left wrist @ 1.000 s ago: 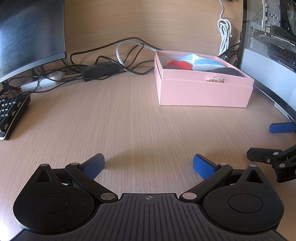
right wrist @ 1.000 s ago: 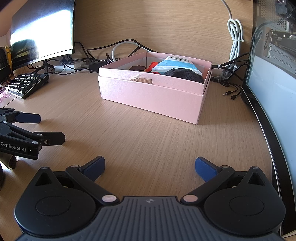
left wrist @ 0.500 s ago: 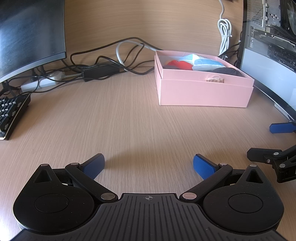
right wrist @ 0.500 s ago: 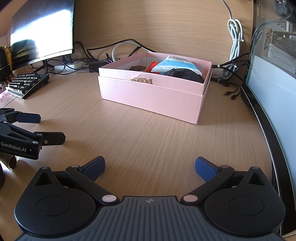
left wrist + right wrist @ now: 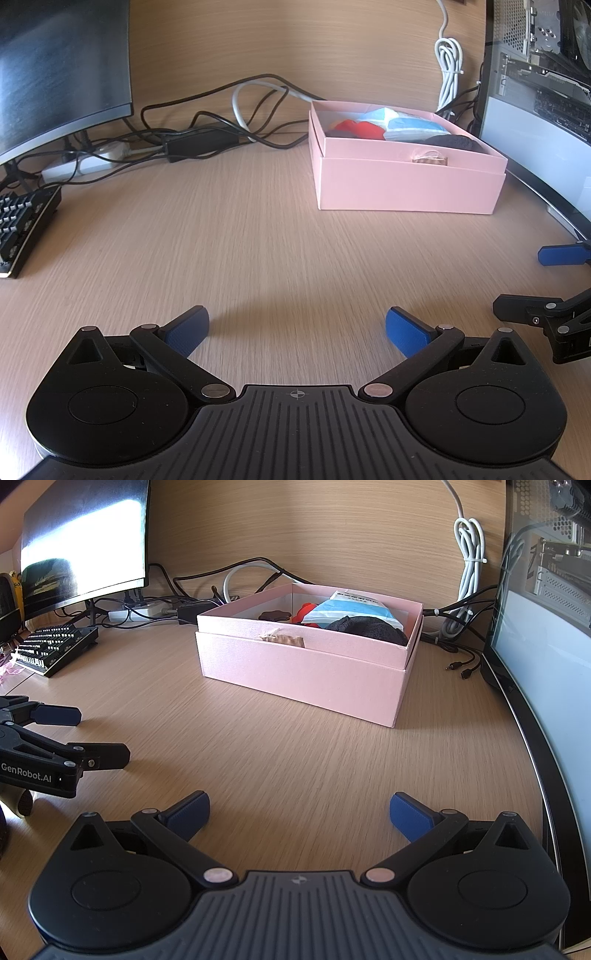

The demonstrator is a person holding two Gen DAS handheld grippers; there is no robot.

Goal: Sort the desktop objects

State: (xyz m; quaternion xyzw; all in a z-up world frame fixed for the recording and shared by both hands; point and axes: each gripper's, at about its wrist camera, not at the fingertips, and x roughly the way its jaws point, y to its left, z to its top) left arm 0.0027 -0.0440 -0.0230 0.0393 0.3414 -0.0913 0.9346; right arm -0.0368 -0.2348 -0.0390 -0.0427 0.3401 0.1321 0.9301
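Monitor (image 5: 55, 70): upper left of the left wrist view, dark screen, on the tabletop (image 5: 258, 240).
Keyboard (image 5: 22, 221): left edge, below the monitor, only its end shows.
Cables (image 5: 207, 125): a black and white tangle along the back wall, between monitor and box.
Left claw (image 5: 297, 328): bottom centre of the left wrist view, blue pads set wide apart, nothing between them, low over bare wood.
Box (image 5: 406, 184): pink, open-topped, upper right of centre in the left wrist view, well apart from both claws.
Box contents: a red thing (image 5: 360, 127), a blue-and-white packet (image 5: 410, 125) and a dark cloth (image 5: 450, 142) lie inside; a small brown piece (image 5: 430, 160) hangs over the near rim.
White cord (image 5: 448, 62): coiled, hanging on the wall behind the box.
Right claw (image 5: 299, 812): bottom centre of the right wrist view, pads spread wide, empty; its fingers also show at the right edge of the left wrist view.
Second screen (image 5: 546, 657): curved, along the right edge of the right wrist view, just beside the box.
PC case (image 5: 535, 62): upper right corner of the left wrist view, behind the screen.
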